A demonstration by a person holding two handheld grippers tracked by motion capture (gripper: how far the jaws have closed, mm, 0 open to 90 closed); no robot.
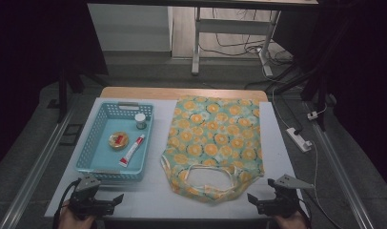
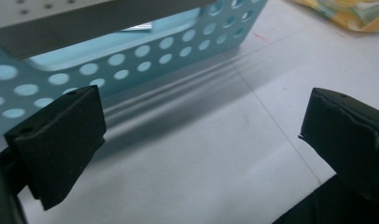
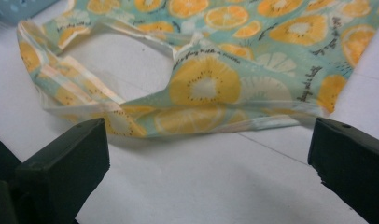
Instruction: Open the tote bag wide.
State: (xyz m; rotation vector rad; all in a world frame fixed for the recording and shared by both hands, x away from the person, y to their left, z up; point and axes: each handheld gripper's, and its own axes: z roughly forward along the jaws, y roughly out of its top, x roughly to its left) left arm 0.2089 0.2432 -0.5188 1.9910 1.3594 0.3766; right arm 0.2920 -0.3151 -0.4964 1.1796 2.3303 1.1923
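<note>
This looks like a lab or test room set up for recording, not a home. A white counter (image 1: 153, 195) stands alone on a grey floor (image 1: 34, 157) with dark surroundings on both sides, flanked by metal rails (image 1: 36, 164) running along the floor, and a dark stand (image 1: 63, 90) rises at the left. Behind it a height-adjustable office desk shows its metal legs (image 1: 196, 43) with loose cables (image 1: 239, 47) beneath, and a white power strip (image 1: 299, 139) lies on the floor with its cord trailing past the counter's right edge.
</note>
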